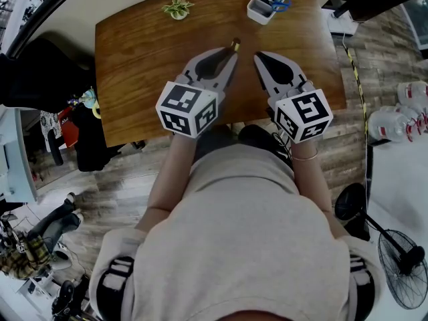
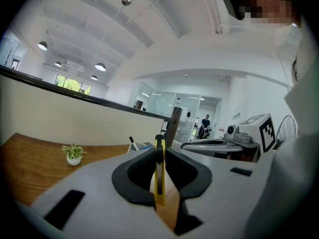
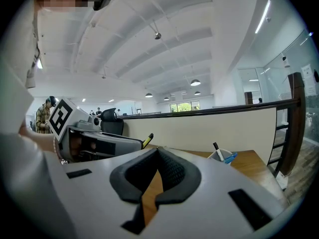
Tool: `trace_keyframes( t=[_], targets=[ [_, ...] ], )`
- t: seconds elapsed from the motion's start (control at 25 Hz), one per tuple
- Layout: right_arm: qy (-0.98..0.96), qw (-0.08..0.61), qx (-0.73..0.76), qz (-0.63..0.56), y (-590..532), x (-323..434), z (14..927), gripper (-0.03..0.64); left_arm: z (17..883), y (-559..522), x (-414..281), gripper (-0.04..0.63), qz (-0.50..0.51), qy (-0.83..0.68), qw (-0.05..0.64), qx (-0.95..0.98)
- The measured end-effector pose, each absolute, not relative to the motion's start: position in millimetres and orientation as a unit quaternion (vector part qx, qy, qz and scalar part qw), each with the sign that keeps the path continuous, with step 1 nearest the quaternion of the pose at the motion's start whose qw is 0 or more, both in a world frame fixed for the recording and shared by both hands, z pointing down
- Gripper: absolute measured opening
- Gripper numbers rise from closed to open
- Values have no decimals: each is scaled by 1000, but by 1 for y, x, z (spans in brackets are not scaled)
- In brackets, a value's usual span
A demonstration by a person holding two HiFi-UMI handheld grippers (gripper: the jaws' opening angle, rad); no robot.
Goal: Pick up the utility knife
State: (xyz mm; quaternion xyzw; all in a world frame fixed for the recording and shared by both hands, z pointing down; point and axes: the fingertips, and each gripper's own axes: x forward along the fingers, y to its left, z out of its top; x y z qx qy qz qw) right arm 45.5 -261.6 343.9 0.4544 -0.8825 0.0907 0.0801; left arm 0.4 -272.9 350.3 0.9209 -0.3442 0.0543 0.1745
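My left gripper (image 1: 231,52) is shut on a yellow utility knife (image 2: 159,172), whose thin body stands on edge between the black pads. The knife's tip (image 1: 235,43) pokes out past the jaws in the head view, and it also shows as a yellow-and-black utility knife end (image 3: 146,140) in the right gripper view. My right gripper (image 1: 259,57) hovers beside it over the wooden table (image 1: 147,59), jaws shut with nothing between them (image 3: 158,149). Both grippers point away from me, side by side.
A white pen cup (image 1: 265,5) with a pen and blue scissors stands at the table's far right. A small potted plant (image 1: 177,8) sits at the far middle. A fan (image 1: 401,259) and bottles (image 1: 401,112) are on the floor to the right.
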Motion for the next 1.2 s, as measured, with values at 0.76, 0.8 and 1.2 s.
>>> trace_keyframes(
  t=[0.76,0.8,1.2],
  targets=[
    [-884,83,453,86,-260,42,345,9,353,-272,-2,77,62,-346,173,920],
    [-884,83,452,86,-259,42,345,9,353,-272,-2,77,61,-346,173,920],
    [-884,85,451,87,-258,41,345,9,354,-272,-2,77,58,-346,177,919]
  ],
)
